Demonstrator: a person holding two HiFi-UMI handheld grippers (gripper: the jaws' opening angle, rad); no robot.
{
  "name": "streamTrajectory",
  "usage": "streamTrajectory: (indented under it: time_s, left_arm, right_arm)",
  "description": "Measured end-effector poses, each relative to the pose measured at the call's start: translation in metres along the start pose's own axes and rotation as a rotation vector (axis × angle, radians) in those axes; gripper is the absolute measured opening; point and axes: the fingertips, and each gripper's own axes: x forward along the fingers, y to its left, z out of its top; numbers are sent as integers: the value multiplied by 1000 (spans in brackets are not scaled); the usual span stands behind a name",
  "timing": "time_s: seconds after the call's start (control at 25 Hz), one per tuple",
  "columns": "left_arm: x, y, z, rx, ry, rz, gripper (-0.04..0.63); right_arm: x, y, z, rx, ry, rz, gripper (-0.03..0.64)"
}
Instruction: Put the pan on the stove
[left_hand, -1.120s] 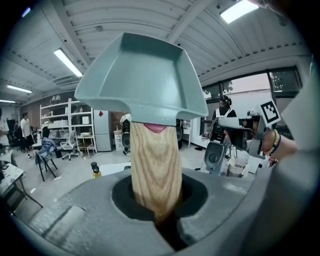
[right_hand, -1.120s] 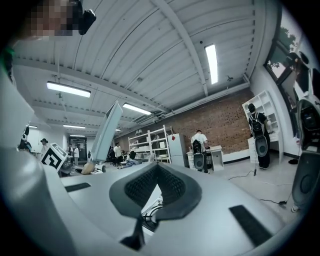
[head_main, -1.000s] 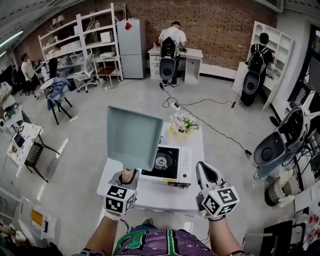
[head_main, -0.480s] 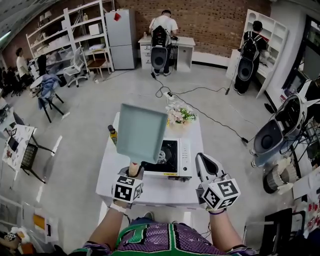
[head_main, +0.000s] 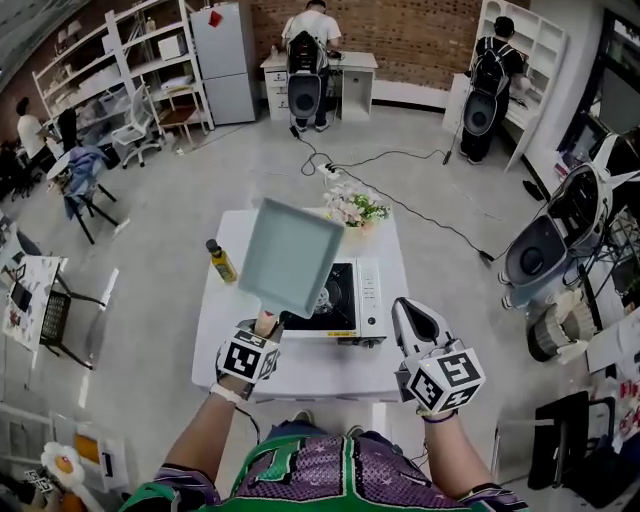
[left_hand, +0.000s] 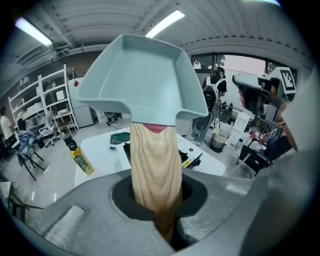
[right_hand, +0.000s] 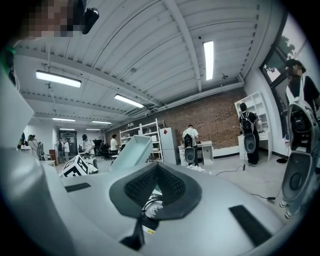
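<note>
The pan (head_main: 290, 256) is square and pale blue-green with a wooden handle (left_hand: 154, 165). It hangs tilted in the air above the left part of the stove (head_main: 366, 302). My left gripper (head_main: 266, 325) is shut on the handle, and in the left gripper view (left_hand: 155, 192) its jaws close round the wood. The stove is a white portable gas stove with a black top and one burner (right_hand: 148, 209), standing on the white table (head_main: 300, 378). My right gripper (head_main: 414, 318) is held level at the table's front right, shut with nothing in it (right_hand: 156, 175).
A yellow oil bottle (head_main: 220, 262) stands on the table's left side, and a bunch of flowers (head_main: 352, 208) at its far edge. A green cloth (left_hand: 119, 138) lies behind the stove. Grey rounded machines (head_main: 545, 250) stand to the right, shelves and people at the back wall.
My left gripper has come down with the pan, which now sits lower and tips further forward over the stove. The right gripper has hardly moved.
</note>
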Motion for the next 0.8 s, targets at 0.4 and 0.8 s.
streamTrajectory:
  time_s: [0.4,0.8]
  left_arm:
    - [31,25,-25,239,173,-138,38]
    - [63,57,-43,326,322,-271,38]
  right_arm:
    - [10,6,-16,11,29,-48,0]
    - [17,8,-27,35,52,-125,0]
